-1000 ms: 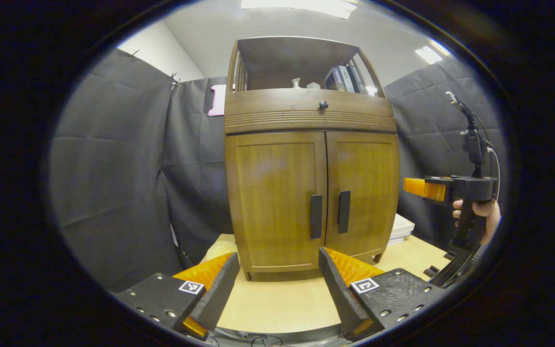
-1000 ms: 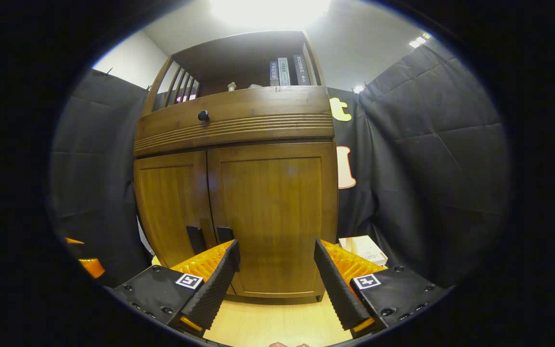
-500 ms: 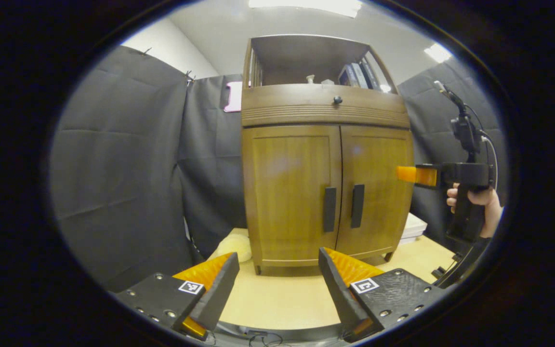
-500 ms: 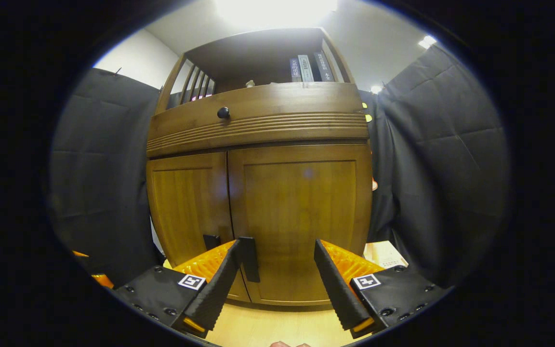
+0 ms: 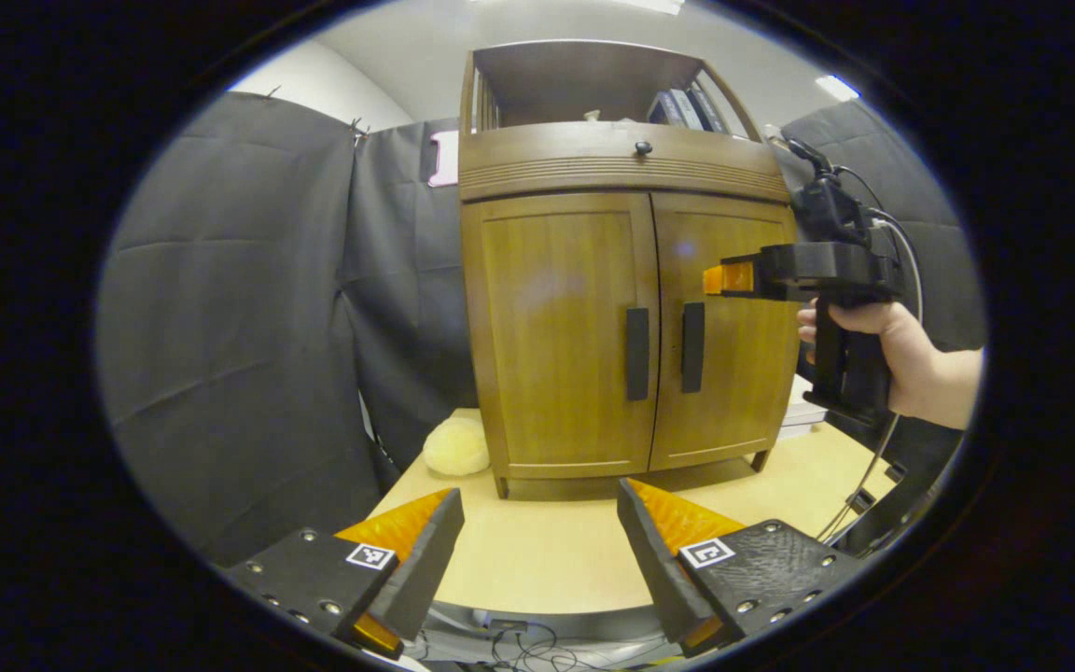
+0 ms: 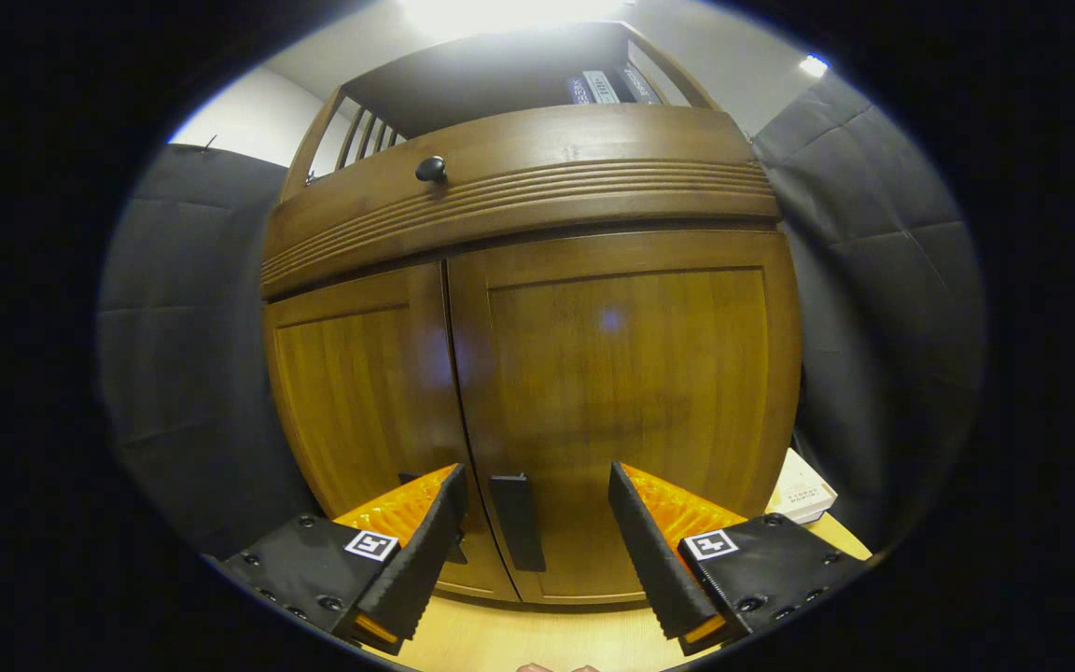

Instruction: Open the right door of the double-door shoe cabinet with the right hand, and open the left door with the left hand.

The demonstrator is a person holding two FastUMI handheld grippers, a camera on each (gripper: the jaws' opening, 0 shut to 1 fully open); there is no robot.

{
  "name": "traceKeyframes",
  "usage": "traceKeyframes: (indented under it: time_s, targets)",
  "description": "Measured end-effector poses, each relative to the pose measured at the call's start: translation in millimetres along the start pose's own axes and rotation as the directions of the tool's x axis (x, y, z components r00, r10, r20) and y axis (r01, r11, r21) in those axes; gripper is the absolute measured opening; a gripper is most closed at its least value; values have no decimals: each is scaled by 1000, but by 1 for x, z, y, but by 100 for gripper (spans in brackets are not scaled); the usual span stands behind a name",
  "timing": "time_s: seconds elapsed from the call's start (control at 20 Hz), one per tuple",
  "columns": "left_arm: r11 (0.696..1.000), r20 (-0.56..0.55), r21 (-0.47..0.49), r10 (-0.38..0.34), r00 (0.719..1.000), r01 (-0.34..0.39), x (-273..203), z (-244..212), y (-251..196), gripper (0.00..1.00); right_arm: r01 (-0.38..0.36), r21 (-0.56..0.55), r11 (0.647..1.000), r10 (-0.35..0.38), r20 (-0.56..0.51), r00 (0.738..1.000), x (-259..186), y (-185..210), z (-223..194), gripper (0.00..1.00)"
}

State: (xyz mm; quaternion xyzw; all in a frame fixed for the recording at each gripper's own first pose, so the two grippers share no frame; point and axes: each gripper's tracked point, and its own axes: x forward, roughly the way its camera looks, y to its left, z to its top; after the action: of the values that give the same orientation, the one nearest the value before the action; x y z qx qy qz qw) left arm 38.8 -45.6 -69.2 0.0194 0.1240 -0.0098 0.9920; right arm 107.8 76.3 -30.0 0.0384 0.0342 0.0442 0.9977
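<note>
On the light wooden table (image 5: 537, 560) in the left gripper view stands the shoe cabinet (image 5: 626, 308), both doors closed, the left door (image 5: 561, 331) and right door (image 5: 724, 327) meeting at the middle with a dark upright handle on each. The left gripper (image 5: 537, 551) hangs well back from the cabinet over the table's near edge, its jaws wide apart with nothing between them. A yellowish soft lump (image 5: 456, 446) lies by the cabinet's left foot. Farther off, a hand (image 5: 873, 350) holds the right gripper (image 5: 724, 278) level in front of the right door's upper part, above its handle; its jaw opening cannot be told from here.

In the right gripper view, the right gripper (image 6: 533, 551) sits close to the cabinet (image 6: 528, 308), jaws spread wide and holding nothing. The right door's handle (image 6: 517, 521) appears between the fingers, apart from both. A pale box (image 6: 801, 487) lies beside the cabinet's right side.
</note>
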Motion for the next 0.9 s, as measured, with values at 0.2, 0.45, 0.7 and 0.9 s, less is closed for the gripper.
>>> traceKeyframes:
  time_s: [0.2, 0.45, 0.7, 0.9]
  targets:
    - [999, -4, -41, 0, 1000, 0, 2, -3, 5, 95, -7, -25, 1000, 6, -42, 999, 23, 7, -19, 93]
    - [997, -48, -54, 44, 998, -46, 5, -9, 8, 94, 13, -26, 1000, -16, -100, 995, 47, 6, -48, 93]
    - [993, -116, -86, 71, 991, -81, 15, -20, 13, 95, 14, -33, 999, -18, -128, 992, 64, 12, -58, 95]
    - [986, -114, -134, 79, 990, -94, 15, -18, 15, 95, 14, -38, 999, -19, -140, 990, 70, 16, -63, 59]
